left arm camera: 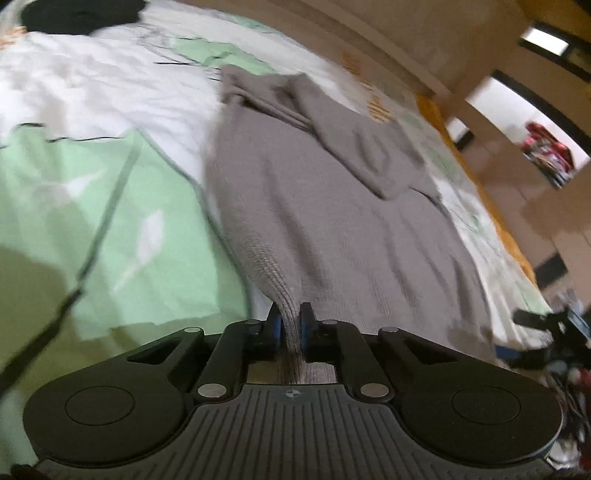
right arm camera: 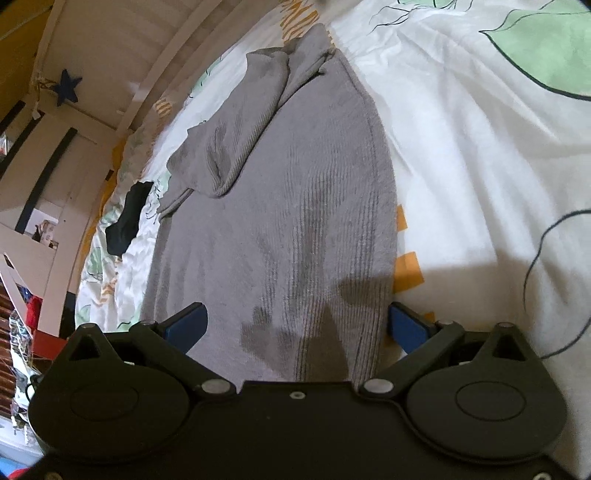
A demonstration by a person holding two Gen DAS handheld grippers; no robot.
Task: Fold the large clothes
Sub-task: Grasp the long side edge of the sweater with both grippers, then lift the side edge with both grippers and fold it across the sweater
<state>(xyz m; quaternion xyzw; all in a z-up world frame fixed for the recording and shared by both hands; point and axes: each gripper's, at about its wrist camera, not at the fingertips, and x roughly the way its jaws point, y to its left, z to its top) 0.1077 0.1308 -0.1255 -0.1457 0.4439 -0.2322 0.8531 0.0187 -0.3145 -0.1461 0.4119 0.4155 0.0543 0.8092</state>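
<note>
While the left gripper [left arm camera: 290, 317] pinches the grey ribbed knit garment's [left arm camera: 332, 221] near hem to lift it, the right gripper [right arm camera: 295, 325] gapes over that hem, unclamped.

Your left gripper [left arm camera: 290, 317] has its 2 blue-padded jaws pinched on a ribbed edge of the grey knit garment [left arm camera: 332, 221] — the fabric rises in a tight ridge between them. Beyond, the garment lies spread on the white-and-green bedsheet [left arm camera: 110, 184], 1 sleeve [left arm camera: 354, 147] folded across its far part. A black item [left arm camera: 81, 14] sits at the far corner — blurred.
</note>
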